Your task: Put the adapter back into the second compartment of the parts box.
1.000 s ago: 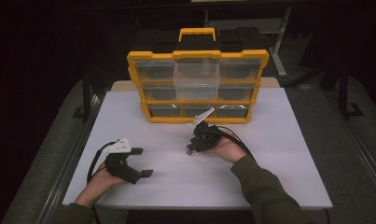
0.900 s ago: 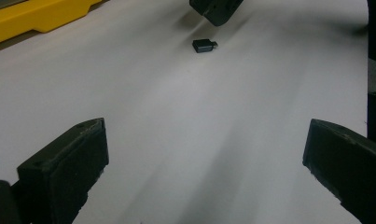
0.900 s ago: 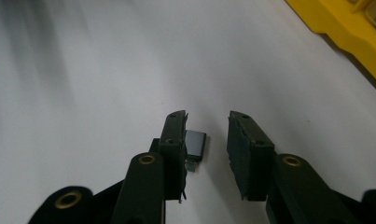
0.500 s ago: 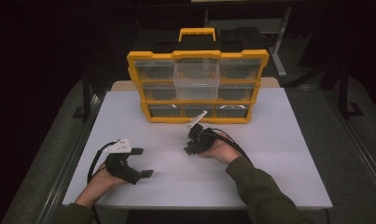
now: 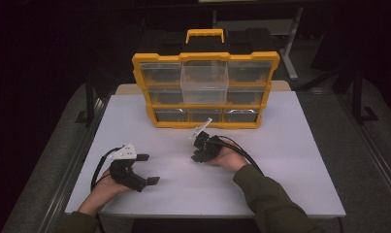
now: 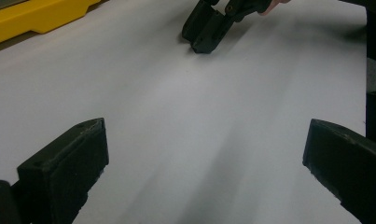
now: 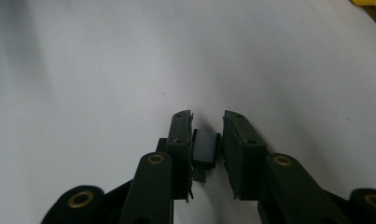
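My right gripper (image 5: 199, 154) rests tips-down on the white table (image 5: 290, 160), just in front of the yellow organizer (image 5: 205, 90). In the right gripper view its jaws stand close together around a small grey block (image 7: 205, 148), which lies flat against one jaw. At the front left my left gripper (image 5: 147, 169) lies on the table, open wide with nothing between its fingers (image 6: 64, 163). The left gripper view also takes in the right gripper's black jaws (image 6: 206, 23) touching the tabletop farther off.
The organizer has a yellow frame, a carry handle (image 5: 205, 35) and several clear drawers. One clear drawer (image 5: 204, 80) at the top middle stands pulled out. Black cables trail from both grippers. The floor and surroundings beyond the table edges are dark.
The right gripper has come back from the organizer's lower drawers toward the person and down onto the table. The left gripper has stayed where it was.
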Available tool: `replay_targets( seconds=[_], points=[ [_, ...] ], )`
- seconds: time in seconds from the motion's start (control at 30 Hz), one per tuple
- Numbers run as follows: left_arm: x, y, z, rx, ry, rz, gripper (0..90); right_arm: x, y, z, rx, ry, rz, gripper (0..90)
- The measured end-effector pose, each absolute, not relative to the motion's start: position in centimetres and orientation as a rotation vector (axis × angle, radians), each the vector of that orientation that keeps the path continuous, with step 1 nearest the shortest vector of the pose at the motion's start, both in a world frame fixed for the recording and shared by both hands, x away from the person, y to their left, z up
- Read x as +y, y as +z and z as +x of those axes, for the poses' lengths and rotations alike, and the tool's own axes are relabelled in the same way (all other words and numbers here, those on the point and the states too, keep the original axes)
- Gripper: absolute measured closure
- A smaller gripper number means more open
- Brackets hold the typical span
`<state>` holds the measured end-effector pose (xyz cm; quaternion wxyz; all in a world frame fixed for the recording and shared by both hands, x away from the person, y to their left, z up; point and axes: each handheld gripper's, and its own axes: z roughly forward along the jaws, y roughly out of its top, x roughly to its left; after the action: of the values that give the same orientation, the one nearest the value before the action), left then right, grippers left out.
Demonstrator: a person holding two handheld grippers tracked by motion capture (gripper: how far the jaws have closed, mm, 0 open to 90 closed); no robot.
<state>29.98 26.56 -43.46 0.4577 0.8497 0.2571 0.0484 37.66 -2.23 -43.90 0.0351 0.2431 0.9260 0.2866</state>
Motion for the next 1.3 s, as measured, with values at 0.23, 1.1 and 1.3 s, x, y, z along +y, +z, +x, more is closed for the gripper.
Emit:
replay_targets(
  seconds=[0.23, 1.1, 1.3],
  points=[
    [26.6, -43.4, 30.0, 0.634, 0.119, 2.095, 0.0, -2.2, -44.0, 37.6, 2.837, 0.873, 0.746, 74.8],
    [26.5, -43.5, 30.0, 0.632, 0.12, 2.095, 0.0, -4.0, -41.9, 37.3, 2.871, 0.879, 0.701, 75.5],
    [26.5, -43.5, 29.9, 0.633, 0.121, 2.095, 0.0, -5.0, -41.1, 37.2, 2.88, 0.881, 0.705, 75.6]
  ],
)
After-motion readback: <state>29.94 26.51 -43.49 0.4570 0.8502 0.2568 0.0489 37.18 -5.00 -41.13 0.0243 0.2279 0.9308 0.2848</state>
